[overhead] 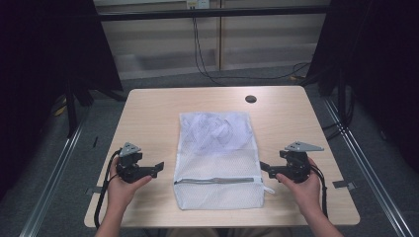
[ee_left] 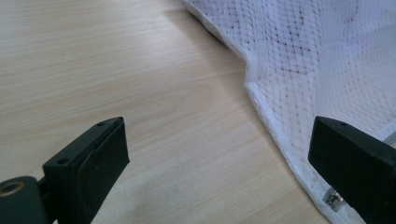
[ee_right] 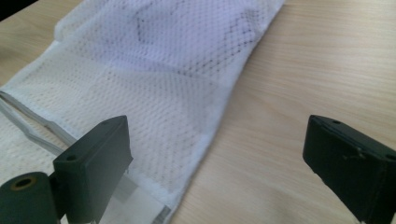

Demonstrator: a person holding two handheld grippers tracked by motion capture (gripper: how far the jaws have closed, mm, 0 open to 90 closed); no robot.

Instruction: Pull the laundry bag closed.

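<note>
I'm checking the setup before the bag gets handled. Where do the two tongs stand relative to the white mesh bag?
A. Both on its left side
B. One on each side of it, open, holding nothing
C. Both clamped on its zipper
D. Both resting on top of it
B: the left tongs and right tongs flank the mesh bag, jaws apart with nothing between them.

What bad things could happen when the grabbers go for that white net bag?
The thin mesh bag lies flat on the table, so the open left gripper might pinch only one layer or slide off. The right gripper sits near the zipper; tugging could snag it. Pulling unevenly might drag the whole bag sideways.
</note>
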